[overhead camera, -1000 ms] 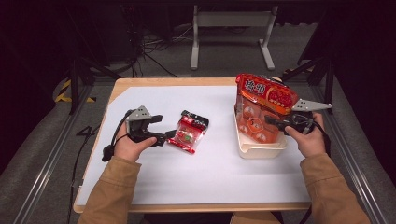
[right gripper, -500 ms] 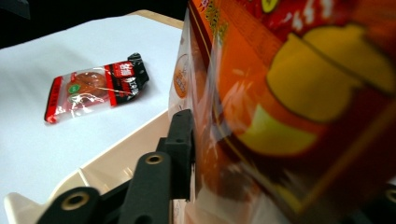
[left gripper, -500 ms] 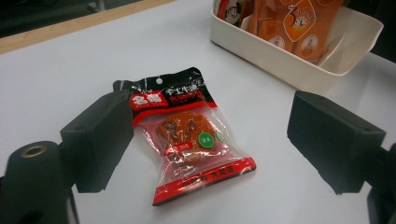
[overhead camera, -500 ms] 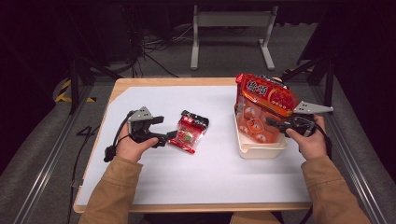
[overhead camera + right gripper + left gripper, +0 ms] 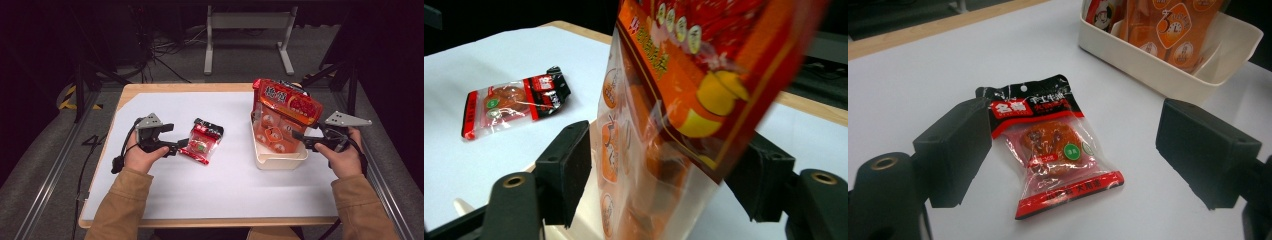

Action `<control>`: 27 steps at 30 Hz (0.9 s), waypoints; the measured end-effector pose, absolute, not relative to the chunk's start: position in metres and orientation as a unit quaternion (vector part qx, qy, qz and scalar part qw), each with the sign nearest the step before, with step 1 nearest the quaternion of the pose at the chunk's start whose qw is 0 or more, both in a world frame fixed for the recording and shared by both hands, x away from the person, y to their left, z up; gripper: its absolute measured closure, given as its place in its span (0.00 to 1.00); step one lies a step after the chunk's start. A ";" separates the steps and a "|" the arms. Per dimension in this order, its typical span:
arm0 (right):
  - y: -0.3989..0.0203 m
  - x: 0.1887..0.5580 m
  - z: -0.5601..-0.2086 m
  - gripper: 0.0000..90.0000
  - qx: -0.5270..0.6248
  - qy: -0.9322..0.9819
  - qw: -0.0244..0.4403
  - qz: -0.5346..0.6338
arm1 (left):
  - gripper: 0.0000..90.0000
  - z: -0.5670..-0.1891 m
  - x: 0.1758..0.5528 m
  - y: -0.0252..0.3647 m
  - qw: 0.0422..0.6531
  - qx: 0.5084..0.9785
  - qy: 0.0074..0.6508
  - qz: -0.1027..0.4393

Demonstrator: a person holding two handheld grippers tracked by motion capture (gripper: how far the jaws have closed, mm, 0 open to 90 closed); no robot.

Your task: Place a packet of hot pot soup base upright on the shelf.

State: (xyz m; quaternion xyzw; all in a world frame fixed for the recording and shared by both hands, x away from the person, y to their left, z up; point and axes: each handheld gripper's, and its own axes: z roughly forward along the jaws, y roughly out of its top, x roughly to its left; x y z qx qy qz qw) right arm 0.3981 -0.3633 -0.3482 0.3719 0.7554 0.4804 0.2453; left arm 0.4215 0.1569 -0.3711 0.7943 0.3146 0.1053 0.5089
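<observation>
With the big bag [image 5: 286, 116] already standing in the tub [image 5: 278, 159] near the table's [image 5: 240, 185] right edge, the right claw [image 5: 299, 138] had just spread off it, while the released left claw [image 5: 182, 145] flanked the small packet [image 5: 201, 141] left at mid-table.

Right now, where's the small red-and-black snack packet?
In the high view the small red-and-black snack packet lies flat on the white table, left of the cream tray and just ahead of the left gripper, whose open jaws flank it without touching.
</observation>
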 end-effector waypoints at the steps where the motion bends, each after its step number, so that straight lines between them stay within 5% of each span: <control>1: -0.365 0.396 -0.347 0.34 0.374 0.754 0.248 0.479 | 0.17 -0.370 0.421 0.157 0.512 0.792 0.316 0.105; 27: -0.365 0.338 -0.325 0.38 0.342 0.768 0.251 0.479 | 0.21 -0.370 0.420 0.153 0.497 0.805 0.301 0.118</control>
